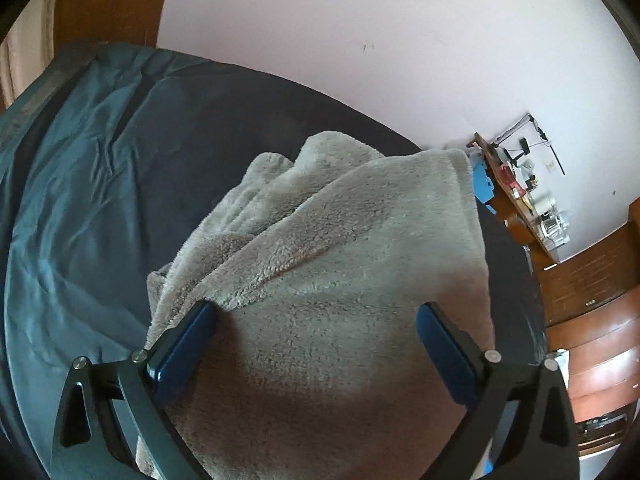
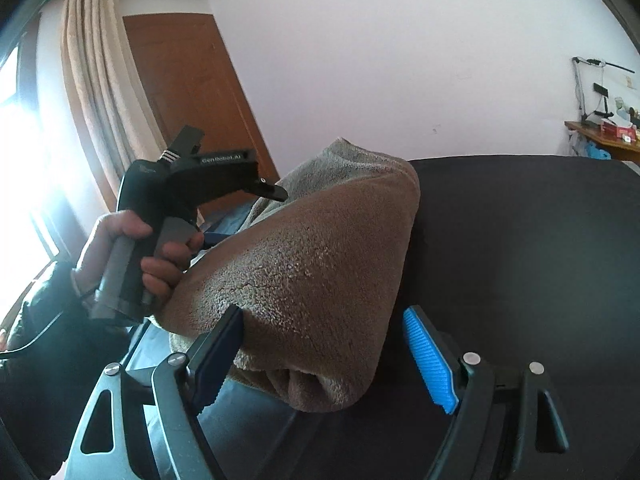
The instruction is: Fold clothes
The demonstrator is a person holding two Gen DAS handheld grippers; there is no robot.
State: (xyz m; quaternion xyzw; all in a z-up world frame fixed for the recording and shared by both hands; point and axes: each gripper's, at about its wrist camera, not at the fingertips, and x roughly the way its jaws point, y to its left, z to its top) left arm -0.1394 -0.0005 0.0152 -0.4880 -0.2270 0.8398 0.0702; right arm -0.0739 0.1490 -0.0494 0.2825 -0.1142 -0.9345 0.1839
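Note:
A fluffy grey-beige fleece garment (image 1: pixel 328 248) lies bunched and partly folded on a dark bed cover (image 1: pixel 224 120). My left gripper (image 1: pixel 316 320) is open, its blue pads spread wide with the fleece between and below them. In the right wrist view the same garment (image 2: pixel 312 264) rises in a folded hump. My right gripper (image 2: pixel 324 332) is open, its left pad touching the fleece edge and its right pad apart over the dark cover (image 2: pixel 520 240). The left gripper's body (image 2: pixel 192 184), held in a hand, sits at the garment's far left side; its fingers are hidden there.
A teal sheet (image 1: pixel 80 184) covers the bed's left part. A cluttered wooden desk (image 1: pixel 520 192) and wooden drawers (image 1: pixel 592 344) stand to the right. A wooden door (image 2: pixel 188 92), a curtain (image 2: pixel 100 60) and a bright window are at the left. A white wall lies behind.

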